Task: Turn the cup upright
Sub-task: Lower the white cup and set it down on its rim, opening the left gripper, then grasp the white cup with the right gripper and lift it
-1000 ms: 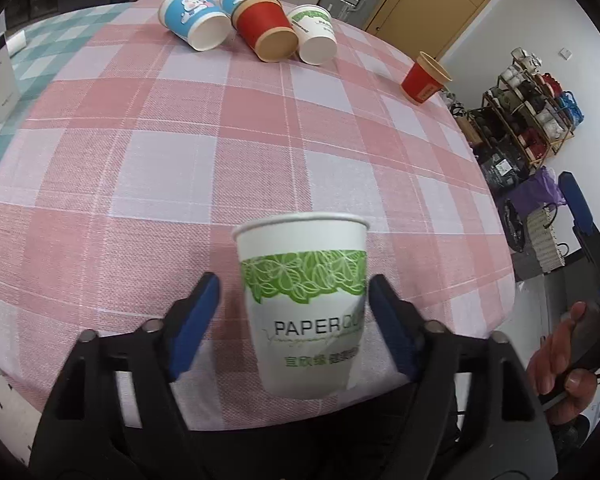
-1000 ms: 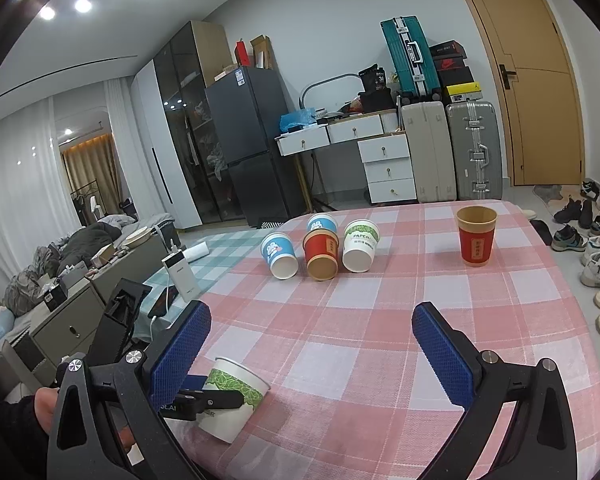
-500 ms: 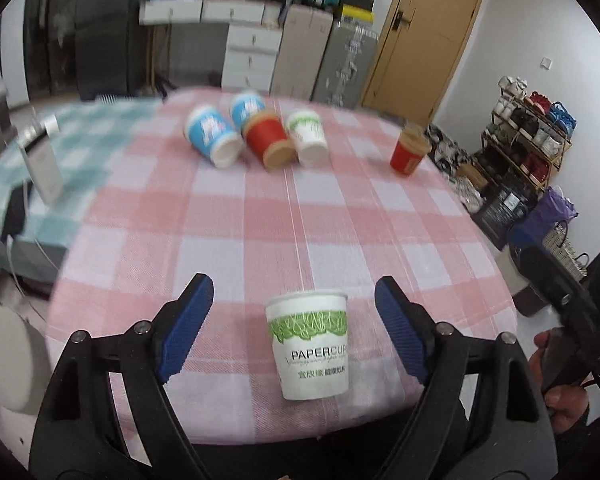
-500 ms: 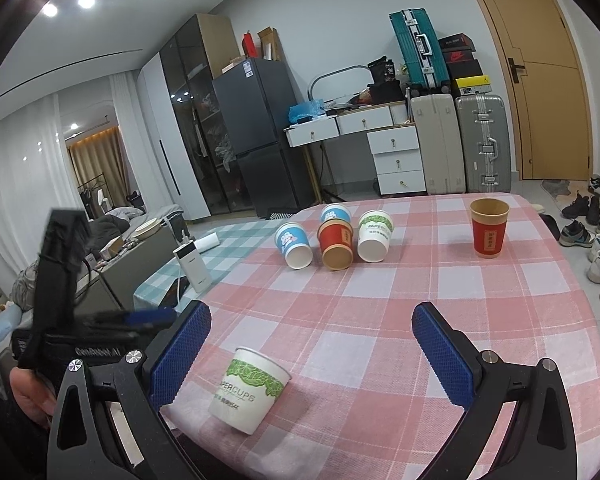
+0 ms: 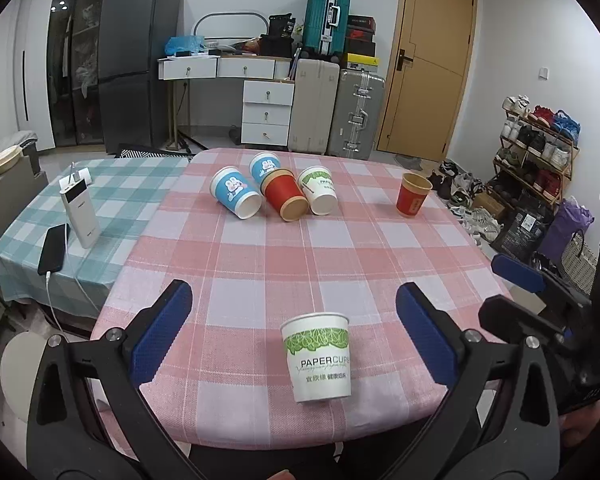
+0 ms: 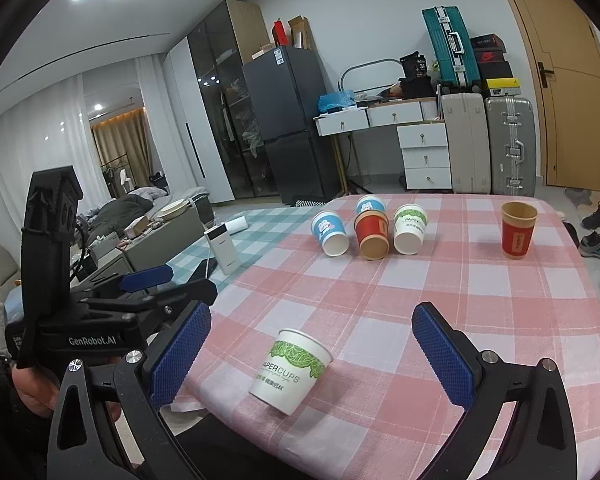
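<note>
While white-green cup (image 5: pixel 317 356) stands upright near counter (image 5: pixel 380 264) front edge, both grippers' fingers spread wide, holding nothing. Risk: your left gripper (image 5: pixel 294 332) clips light cup, toppling it off edge.

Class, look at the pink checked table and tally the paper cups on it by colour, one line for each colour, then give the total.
White cups with green leaf print: 2, one upright near the front edge, one lying on its side in the far group
Blue cups: 2, both lying down
Red cups: 2, one lying down, one upright at the far right
Total: 6 cups
</note>
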`<state>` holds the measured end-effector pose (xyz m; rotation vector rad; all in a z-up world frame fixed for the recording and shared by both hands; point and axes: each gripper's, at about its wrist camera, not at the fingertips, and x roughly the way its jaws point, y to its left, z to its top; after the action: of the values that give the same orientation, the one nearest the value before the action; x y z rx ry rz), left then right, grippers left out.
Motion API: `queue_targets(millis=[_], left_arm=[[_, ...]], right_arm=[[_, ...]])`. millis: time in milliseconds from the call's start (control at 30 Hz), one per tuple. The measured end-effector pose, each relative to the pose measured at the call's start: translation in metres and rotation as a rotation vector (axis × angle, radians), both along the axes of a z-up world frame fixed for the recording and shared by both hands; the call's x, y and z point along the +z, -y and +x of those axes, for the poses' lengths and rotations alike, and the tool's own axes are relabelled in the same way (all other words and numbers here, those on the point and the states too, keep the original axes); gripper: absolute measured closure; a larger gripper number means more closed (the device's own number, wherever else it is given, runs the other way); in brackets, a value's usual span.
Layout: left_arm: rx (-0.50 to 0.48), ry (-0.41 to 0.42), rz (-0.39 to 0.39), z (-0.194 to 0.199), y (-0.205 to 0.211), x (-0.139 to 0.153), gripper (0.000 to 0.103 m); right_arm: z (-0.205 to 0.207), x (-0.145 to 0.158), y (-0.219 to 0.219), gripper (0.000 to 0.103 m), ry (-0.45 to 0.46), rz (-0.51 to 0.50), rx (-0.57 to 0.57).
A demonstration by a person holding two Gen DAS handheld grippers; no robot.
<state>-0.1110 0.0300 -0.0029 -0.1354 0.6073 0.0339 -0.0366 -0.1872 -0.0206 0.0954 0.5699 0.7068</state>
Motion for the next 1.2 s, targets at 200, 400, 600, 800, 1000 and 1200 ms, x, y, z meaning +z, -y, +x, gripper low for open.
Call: queue_targets(millis=[200, 400, 600, 800, 1000, 1200], left_arm=[[0.025, -0.005, -0.016, -0.008, -0.008, -0.008, 0.001], [0.05, 0.004, -0.027, -0.015, -0.022, -0.014, 0.001], [0.099, 0.019, -0.028, -0.029, -0.045, -0.023, 0.001], [0.132, -0.006, -0.054, -0.038, -0.075, -0.042, 0.001], [0.132, -0.043, -0.122, -0.038, -0.098, -0.066, 0.001], [0.112, -0.064, -0.156, -0.03, -0.105, -0.08, 0.001]], right_arm=[[-0.004, 0.0, -0.008, 0.0, 0.005, -0.054, -0.005], [0.0, -0.009, -0.024, 0.0, -0.045, -0.113, 0.027], [0.039, -0.047, -0.043, 0.0, -0.365, -0.093, 0.137], [0.09, -0.096, -0.067, 0.0, -0.71, -0.054, 0.197], [0.131, -0.123, -0.086, 0.0, -0.87, -0.074, 0.203], [0.146, -0.143, -0.114, 0.002, -0.971, -0.159, 0.264]])
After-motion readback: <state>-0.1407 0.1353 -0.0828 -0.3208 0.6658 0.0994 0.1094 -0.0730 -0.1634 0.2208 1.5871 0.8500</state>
